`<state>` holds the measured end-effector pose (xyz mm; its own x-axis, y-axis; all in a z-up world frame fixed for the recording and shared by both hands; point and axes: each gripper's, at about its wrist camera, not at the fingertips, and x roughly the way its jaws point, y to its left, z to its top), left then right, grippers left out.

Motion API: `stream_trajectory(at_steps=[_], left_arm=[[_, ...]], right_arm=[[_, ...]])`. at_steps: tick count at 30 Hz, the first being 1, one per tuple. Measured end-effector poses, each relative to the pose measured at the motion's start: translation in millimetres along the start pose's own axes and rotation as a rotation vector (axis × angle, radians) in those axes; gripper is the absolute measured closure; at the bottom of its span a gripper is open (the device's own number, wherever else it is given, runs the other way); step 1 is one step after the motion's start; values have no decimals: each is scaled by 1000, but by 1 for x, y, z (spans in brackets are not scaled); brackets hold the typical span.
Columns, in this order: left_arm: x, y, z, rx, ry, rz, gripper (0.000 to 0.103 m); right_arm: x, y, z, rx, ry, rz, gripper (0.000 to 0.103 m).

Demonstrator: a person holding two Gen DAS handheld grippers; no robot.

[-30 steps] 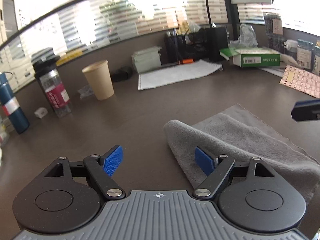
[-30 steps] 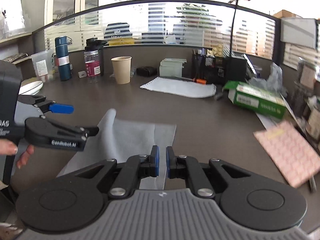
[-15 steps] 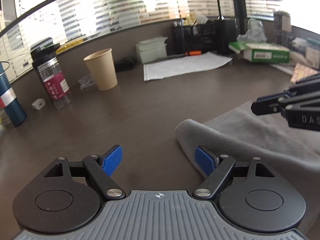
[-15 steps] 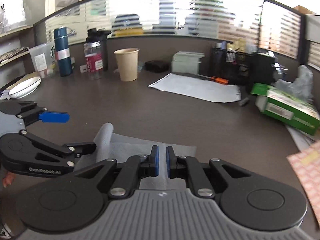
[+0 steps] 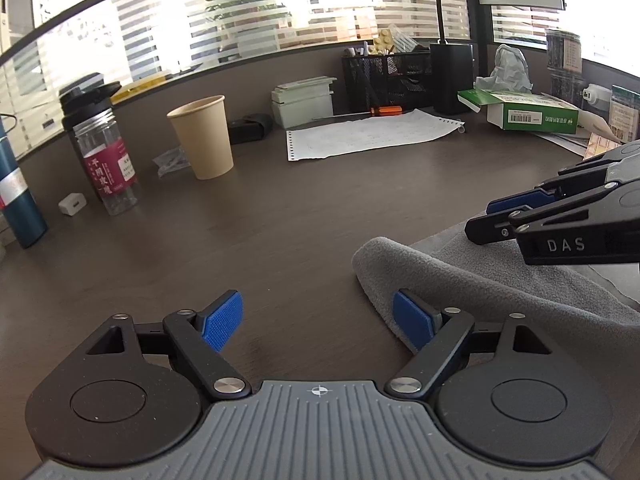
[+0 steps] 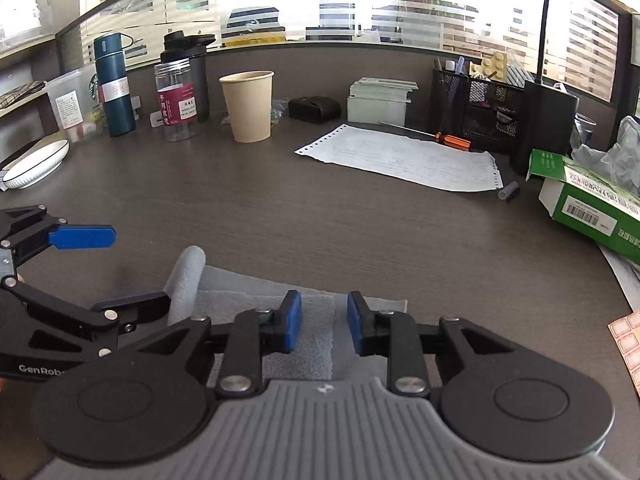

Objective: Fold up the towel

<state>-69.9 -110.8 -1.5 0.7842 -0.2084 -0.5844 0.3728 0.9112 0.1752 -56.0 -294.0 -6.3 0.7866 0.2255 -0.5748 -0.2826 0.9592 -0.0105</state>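
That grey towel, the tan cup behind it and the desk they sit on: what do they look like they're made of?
Towel: soft napped cloth, probably microfibre or fleece; its surface is fuzzy and matte, and the fold rolls thickly.
Cup: apparently paper, matte tan, with a rolled rim and no lid.
Desk: dark brown with a fine straight grain, likely wood-look laminate rather than solid wood; it has a faint sheen.

The towel (image 6: 304, 316)'s near part lies hidden under the right gripper (image 6: 319, 322)'s body; the green box (image 6: 592, 208) is cut by the right edge; the bottle (image 5: 106, 148)'s label is unreadable.
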Motion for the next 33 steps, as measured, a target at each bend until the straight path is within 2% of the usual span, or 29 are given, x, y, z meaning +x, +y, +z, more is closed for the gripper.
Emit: stream_trajectory(at_steps=[2, 5, 7, 16, 19, 26, 30, 33], left_arm=[[0, 0, 0, 1, 0, 1, 15], [0, 0, 0, 1, 1, 2, 15], [0, 0, 1, 1, 2, 3, 15], [1, -1, 1, 1, 3, 5, 15], [1, -2, 1, 5, 2, 7, 15], [1, -1, 2, 6, 4, 6, 14], [1, 0, 2, 8, 1, 6, 14], [0, -1, 2, 17, -3, 7, 14]], right_arm=[[1, 3, 0, -28, -2, -2, 88], [1, 8, 1, -71, -2, -14, 92], [1, 7, 1, -70, 0, -1, 99], [-12, -17, 2, 4, -57, -65, 100], [-13, -26, 1, 22, -51, -96, 100], [-3, -26, -4, 30, -17, -103, 100], [-9, -32, -3, 71, -32, -98, 91], [-26, -40, -4, 106, -61, -110, 90]])
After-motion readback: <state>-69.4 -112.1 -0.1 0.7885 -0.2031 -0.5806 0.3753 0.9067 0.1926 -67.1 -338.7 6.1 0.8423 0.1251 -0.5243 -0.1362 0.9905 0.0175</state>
